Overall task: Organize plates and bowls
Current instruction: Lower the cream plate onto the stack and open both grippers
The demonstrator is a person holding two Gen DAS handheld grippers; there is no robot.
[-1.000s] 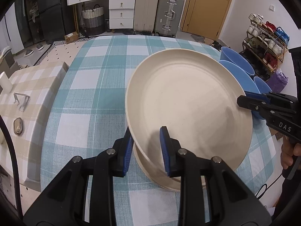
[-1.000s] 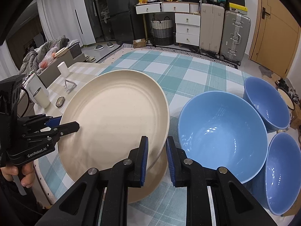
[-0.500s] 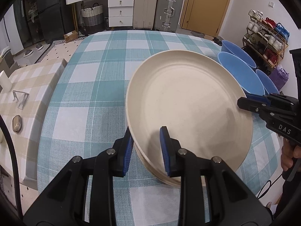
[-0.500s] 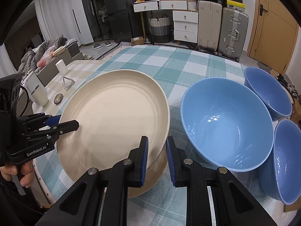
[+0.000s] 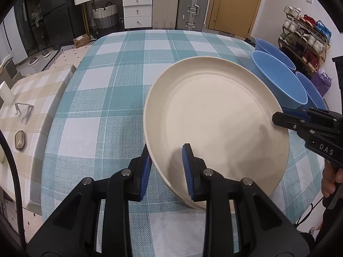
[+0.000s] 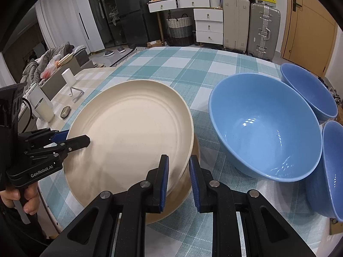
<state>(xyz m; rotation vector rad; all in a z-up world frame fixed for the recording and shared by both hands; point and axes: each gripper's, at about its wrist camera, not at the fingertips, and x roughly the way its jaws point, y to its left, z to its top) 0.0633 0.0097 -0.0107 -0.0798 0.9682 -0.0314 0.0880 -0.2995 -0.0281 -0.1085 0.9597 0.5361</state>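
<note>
1. Left wrist view: cream plate [image 5: 216,117] fills the middle, and the left gripper [image 5: 167,167] has it by the near-left rim — one blue pad under the outside edge, the other pressed down on the inner face, jaws clamped on that rim. Across the plate, the right gripper [image 5: 278,117] bites the far right edge, a hand [image 5: 331,180] wrapped round its handle. A second cream rim peeks out beneath the held plate at its near edge. Behind the plate's right side sit three blue bowls [image 5: 276,81], lined along the edge of the checked tablecloth [image 5: 103,98].

2. Right wrist view: same cream plate [image 6: 130,135], now left of centre. The right gripper [image 6: 179,180] pinches its near-right rim, one pad on the inside face, one outside, closed tight on it. At the far left the left gripper [image 6: 83,139] grips the opposite edge, fingers [image 6: 30,203] curled round the trigger. Under the held plate a lower plate [image 6: 182,197] shows at the near edge, close beneath; whether they touch I cannot tell. Just right of the plates stands the big blue bowl [image 6: 263,128], two more blue bowls beyond and beside it.
</note>
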